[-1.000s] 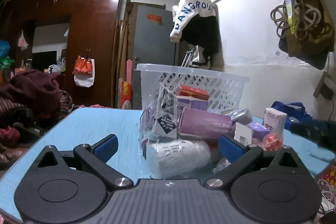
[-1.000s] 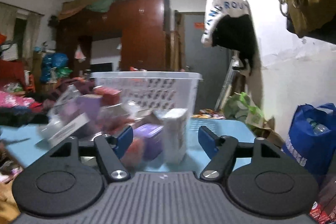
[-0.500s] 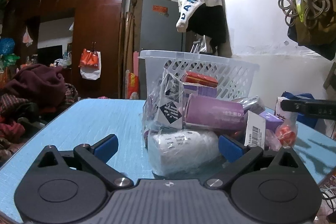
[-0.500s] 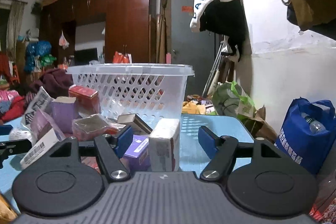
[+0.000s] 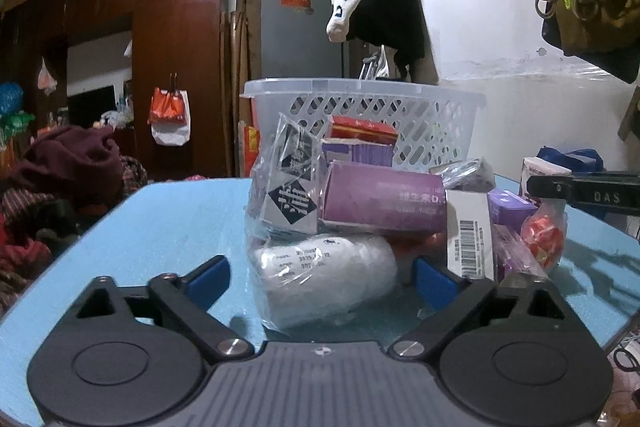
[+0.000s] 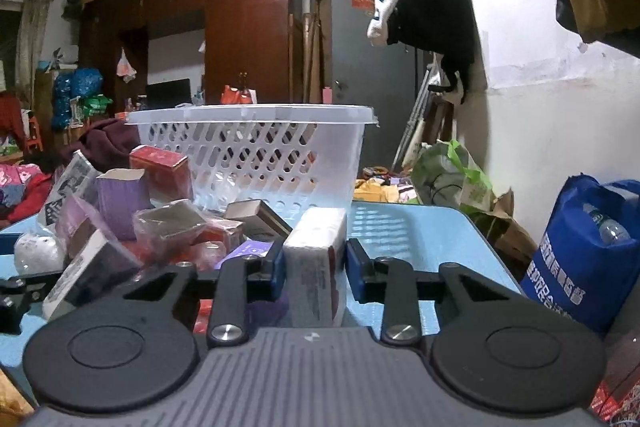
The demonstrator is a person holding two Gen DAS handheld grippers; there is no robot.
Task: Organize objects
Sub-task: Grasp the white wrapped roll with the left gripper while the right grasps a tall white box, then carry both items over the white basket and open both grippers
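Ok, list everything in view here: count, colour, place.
basket: one, clear white, far side of table
table: one, light blue, under the pile
white box: one, between the right pads
bagged white roll: one, pile front, between the left jaws, untouched
purple box: one, on the roll
red box: one, by the basket
blue bag: one, right of the table
wardrobe: one, dark brown, back wall
left gripper: black, blue pads, closing
right gripper: black, blue pads, shut on the white box
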